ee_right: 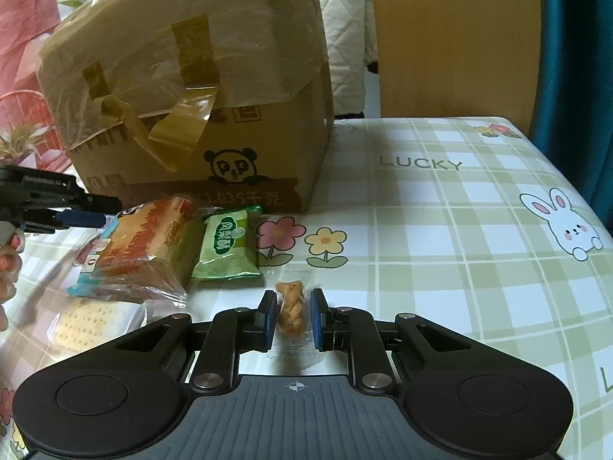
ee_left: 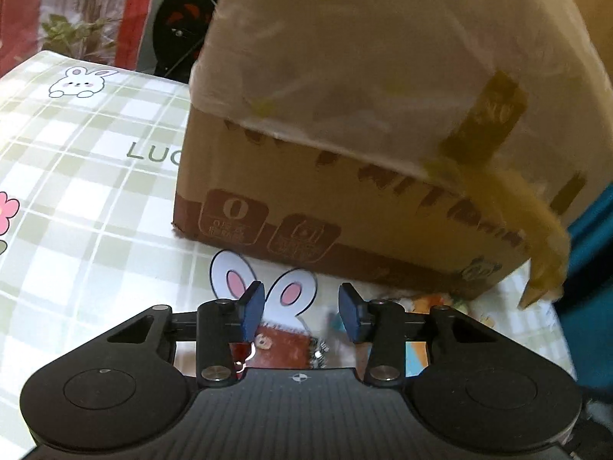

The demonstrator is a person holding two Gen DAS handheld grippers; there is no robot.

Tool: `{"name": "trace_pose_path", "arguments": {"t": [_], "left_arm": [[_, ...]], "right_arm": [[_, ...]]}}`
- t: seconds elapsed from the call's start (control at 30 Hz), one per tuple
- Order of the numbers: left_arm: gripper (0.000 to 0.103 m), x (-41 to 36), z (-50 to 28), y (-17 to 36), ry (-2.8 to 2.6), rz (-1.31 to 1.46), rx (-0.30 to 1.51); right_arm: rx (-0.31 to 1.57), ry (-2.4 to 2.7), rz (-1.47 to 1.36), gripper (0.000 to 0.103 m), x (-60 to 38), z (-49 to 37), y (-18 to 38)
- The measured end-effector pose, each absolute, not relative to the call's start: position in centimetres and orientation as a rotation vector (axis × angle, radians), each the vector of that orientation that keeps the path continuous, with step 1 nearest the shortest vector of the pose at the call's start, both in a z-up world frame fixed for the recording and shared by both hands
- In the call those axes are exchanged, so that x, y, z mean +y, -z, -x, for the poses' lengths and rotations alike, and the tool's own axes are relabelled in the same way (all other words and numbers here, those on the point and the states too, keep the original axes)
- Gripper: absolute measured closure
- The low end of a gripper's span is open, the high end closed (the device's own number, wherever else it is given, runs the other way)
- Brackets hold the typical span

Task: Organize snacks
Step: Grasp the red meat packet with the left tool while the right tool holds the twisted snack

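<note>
Brown taped cardboard box (ee_right: 199, 88) stands shut on checked worktop (ee_right: 440, 230); snacks remain loose. Right gripper (ee_right: 293, 318) jaws hold clear-wrapped twisted snack (ee_right: 290, 306); left gripper (ee_left: 301, 312) jaws narrow, empty.

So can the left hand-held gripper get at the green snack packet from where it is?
Probably yes. The left hand-held gripper is over the orange cake packet, and the green snack packet lies uncovered just beyond it, nothing on top.

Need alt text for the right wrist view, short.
The right gripper is shut on a small clear-wrapped twisted snack on a checked tablecloth. Ahead left lie a green packet and an orange packet, before a taped cardboard box.
</note>
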State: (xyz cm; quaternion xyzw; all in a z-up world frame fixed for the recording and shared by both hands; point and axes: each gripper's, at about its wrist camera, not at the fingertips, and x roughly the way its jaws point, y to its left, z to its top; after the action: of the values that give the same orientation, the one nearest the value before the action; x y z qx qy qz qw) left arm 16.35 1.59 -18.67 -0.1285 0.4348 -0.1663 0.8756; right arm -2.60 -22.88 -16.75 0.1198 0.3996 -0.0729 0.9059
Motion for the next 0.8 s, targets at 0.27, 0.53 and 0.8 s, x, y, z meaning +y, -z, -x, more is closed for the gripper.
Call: {"name": "trace_pose_path", "arguments": {"t": [0.27, 0.53, 0.8], "left_arm": [[0.060, 3.2, -12.2, 18.7, 0.400, 0.193, 0.912], [0.059, 0.0, -9.3, 18.9, 0.423, -0.112, 0.861], [0.057, -2.0, -9.7, 18.9, 0.448, -0.166, 0.862]], "right_arm": [[0.820, 0.143, -0.242, 0.086, -22.6, 2.5, 16.5], [0.820, 0.122, -0.226, 0.086, -21.4, 2.3, 16.2], [0.813, 0.127, -0.226, 0.086, -21.5, 2.7, 15.8]]}}
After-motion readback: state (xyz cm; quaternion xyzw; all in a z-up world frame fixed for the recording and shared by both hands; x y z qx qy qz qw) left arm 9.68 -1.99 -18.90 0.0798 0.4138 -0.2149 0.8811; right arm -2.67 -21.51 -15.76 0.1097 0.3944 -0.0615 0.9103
